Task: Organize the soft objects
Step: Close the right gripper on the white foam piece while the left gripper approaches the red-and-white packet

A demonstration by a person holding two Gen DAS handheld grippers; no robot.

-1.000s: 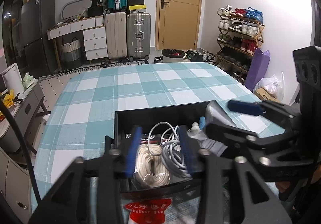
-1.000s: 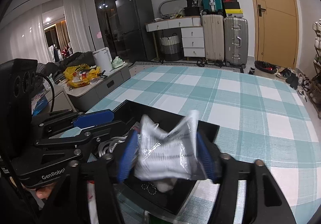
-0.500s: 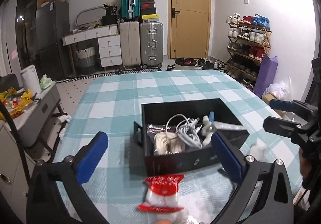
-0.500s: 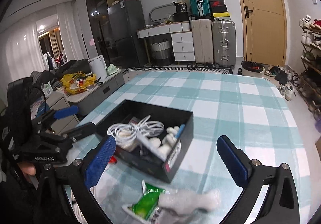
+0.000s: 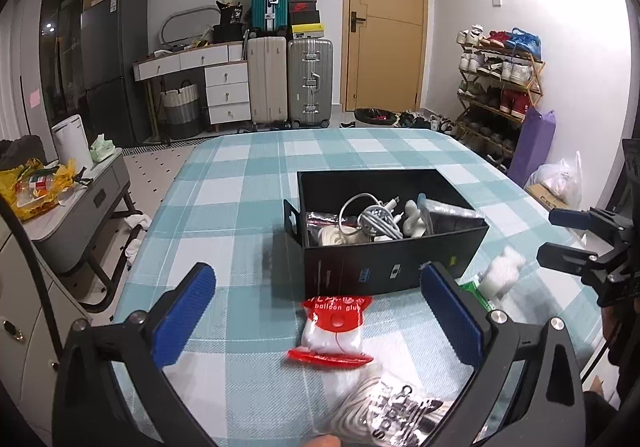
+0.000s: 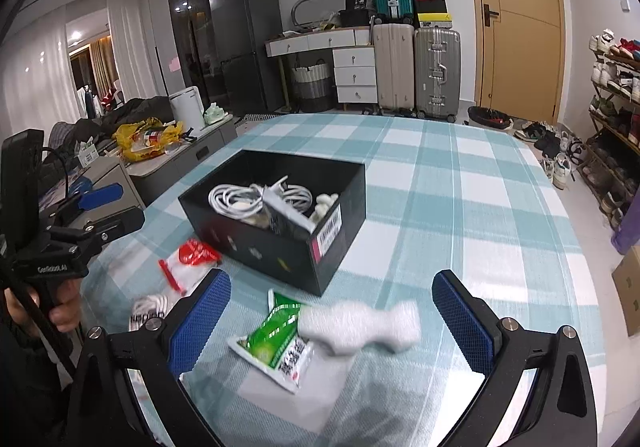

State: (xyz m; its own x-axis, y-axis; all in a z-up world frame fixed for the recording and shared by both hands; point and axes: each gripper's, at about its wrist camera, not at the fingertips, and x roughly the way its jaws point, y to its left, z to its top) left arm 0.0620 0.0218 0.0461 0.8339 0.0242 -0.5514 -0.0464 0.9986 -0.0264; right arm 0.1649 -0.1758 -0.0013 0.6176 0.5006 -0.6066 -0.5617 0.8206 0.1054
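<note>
A black box (image 5: 394, 267) (image 6: 256, 243) on the checked tablecloth holds white cables (image 5: 370, 217) (image 6: 240, 199), a silver packet (image 5: 448, 215) and small white items. In front of it lie a red-topped balloon glue bag (image 5: 336, 329) (image 6: 190, 261), a bagged white cable (image 5: 384, 413) (image 6: 148, 309), a green packet (image 6: 280, 339) and a white soft toy (image 6: 360, 325) (image 5: 502, 273). My left gripper (image 5: 320, 319) is open and empty above the balloon glue bag. My right gripper (image 6: 332, 323) is open and empty above the green packet and white toy.
The table (image 5: 248, 183) ends at the left, where a grey side cabinet (image 5: 76, 207) stands. Suitcases (image 5: 288, 79), drawers and a door stand at the back wall. A shoe rack (image 5: 496, 87) stands at the right.
Both grippers opened and pulled back from the box. The right one let go of the silver packet, which now lies in the box. The loose items in front came into view.
</note>
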